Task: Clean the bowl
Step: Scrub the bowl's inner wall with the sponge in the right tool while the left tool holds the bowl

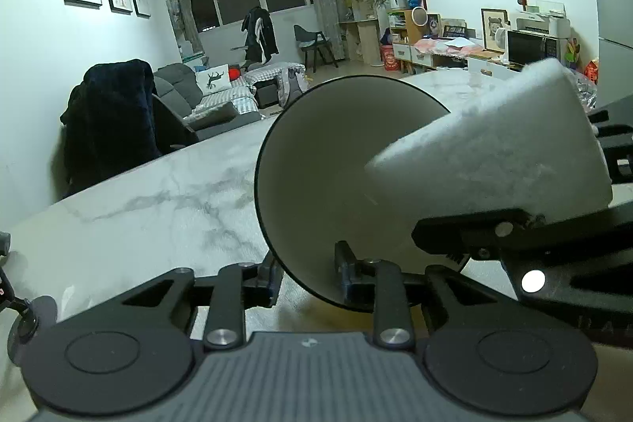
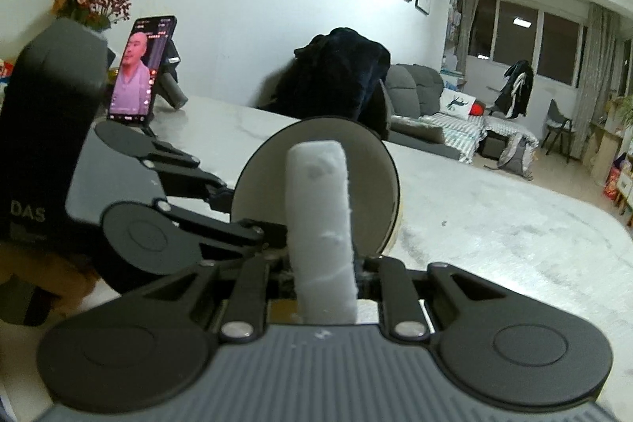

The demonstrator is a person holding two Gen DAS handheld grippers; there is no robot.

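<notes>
In the left wrist view, a round white bowl with a dark rim (image 1: 336, 176) stands tilted on edge at the centre of the frame, its hollow facing the camera, above the white grey-veined marble table (image 1: 158, 208). The left gripper (image 1: 308, 279) at the lower centre has one black finger outside the bowl's wall and one inside it, straddling the lower rim; whether the pads actually press on the wall cannot be told. From the right edge, a thick white rectangular sponge (image 1: 494, 153) reaches into the bowl's hollow, its corner against the inner surface. In the right wrist view, the right gripper (image 2: 322, 263) at the lower centre is closed on that sponge (image 2: 320, 224), which stands upright between its fingers and reaches into the bowl (image 2: 372, 184) at mid-frame. At the upper left of that view, a black phone with a lit screen (image 2: 138, 70) leans upright on the table (image 2: 494, 224).
</notes>
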